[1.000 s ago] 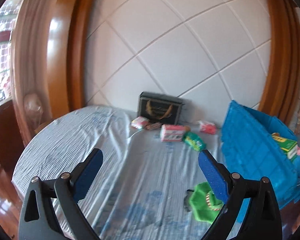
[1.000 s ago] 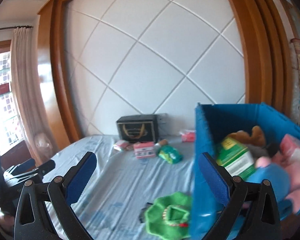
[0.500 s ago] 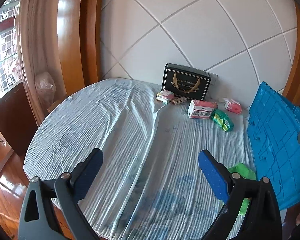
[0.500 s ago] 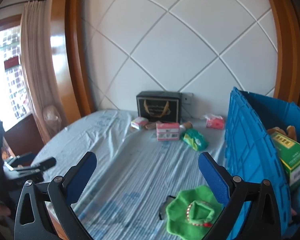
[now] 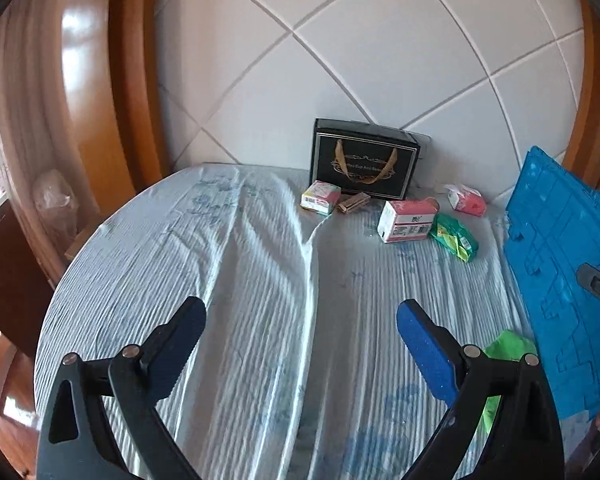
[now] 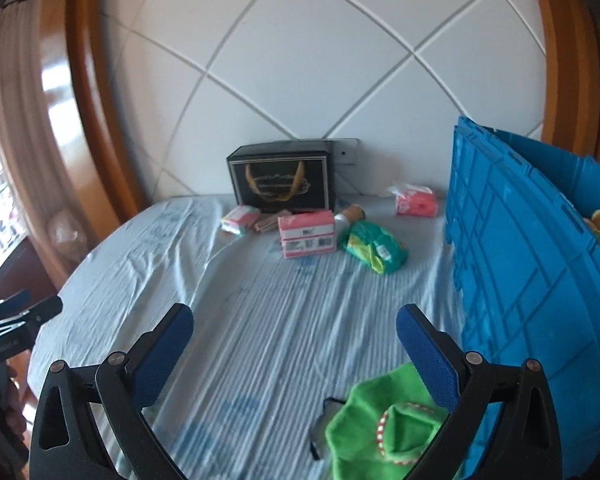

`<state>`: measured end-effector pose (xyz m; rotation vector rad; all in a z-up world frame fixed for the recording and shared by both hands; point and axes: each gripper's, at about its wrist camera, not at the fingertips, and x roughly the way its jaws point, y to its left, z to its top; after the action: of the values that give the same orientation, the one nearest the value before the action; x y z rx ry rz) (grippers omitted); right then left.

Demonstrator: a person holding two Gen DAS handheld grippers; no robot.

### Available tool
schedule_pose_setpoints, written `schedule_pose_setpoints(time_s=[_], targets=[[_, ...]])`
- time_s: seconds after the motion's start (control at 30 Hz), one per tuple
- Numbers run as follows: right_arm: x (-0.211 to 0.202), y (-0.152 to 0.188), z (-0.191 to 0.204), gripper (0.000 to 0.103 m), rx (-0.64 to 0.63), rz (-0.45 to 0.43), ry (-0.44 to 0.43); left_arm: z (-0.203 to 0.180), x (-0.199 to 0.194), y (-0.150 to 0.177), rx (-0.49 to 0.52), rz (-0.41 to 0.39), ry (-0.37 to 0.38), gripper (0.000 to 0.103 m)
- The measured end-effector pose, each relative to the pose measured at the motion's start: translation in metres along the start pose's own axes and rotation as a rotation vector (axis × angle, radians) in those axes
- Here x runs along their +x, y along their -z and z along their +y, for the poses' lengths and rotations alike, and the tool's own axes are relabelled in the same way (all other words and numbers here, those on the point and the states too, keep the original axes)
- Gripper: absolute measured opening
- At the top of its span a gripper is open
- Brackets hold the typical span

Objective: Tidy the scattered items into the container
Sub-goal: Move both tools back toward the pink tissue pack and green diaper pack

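A blue crate [image 6: 532,264] stands at the table's right, also in the left wrist view [image 5: 564,280]; items show inside its far right. Scattered near the wall lie a pink box [image 6: 307,234] [image 5: 407,221], a green packet [image 6: 374,246] [image 5: 454,237], a small pink-green pack [image 6: 240,219] [image 5: 321,197], a brown bar [image 5: 353,202], a red tissue pack [image 6: 414,201] [image 5: 465,199]. A green cloth toy [image 6: 384,428] [image 5: 506,354] lies near the crate. My left gripper [image 5: 300,348] and right gripper [image 6: 294,354] are both open and empty above the tablecloth.
A black gift bag [image 5: 362,160] [image 6: 282,182] stands against the tiled wall. The round table [image 5: 204,256] has a wrinkled pale-blue cloth. A wooden frame and curtain are at the left. The left gripper shows at the right wrist view's left edge [image 6: 12,320].
Both grippers have risen and tilted down, so more of the table shows. The crate's contents have slid mostly out of the right wrist view. Both stay open.
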<state>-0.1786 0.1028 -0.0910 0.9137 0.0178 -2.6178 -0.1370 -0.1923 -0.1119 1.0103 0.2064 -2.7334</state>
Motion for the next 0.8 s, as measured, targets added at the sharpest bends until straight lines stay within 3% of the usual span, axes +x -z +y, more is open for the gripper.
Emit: schedule_pose_setpoints(time_s=[0.07, 0.2, 0.33, 0.5, 0.8], targets=[[0.013, -0.005, 0.006, 0.103, 0.057, -0.003, 0.109, 0.008, 0.016, -0.011, 0.034, -0.007, 0.029, 0.098], [0.041, -0.019, 0.016, 0.103, 0.118, 0.057, 0.187, 0.012, 0.059, -0.04, 0.059, 0.034, 0.117, 0.098], [0.054, -0.028, 0.018, 0.103, 0.111, 0.088, 0.263, -0.009, 0.094, -0.059, 0.087, 0.072, 0.203, 0.098], [0.092, -0.044, -0.003, 0.103, 0.128, 0.117, 0.296, -0.042, 0.145, -0.08, 0.101, 0.09, 0.213, 0.098], [0.195, -0.069, -0.078, 0.103, 0.126, 0.212, 0.284, -0.098, 0.278, -0.127, 0.086, 0.17, 0.15, 0.098]])
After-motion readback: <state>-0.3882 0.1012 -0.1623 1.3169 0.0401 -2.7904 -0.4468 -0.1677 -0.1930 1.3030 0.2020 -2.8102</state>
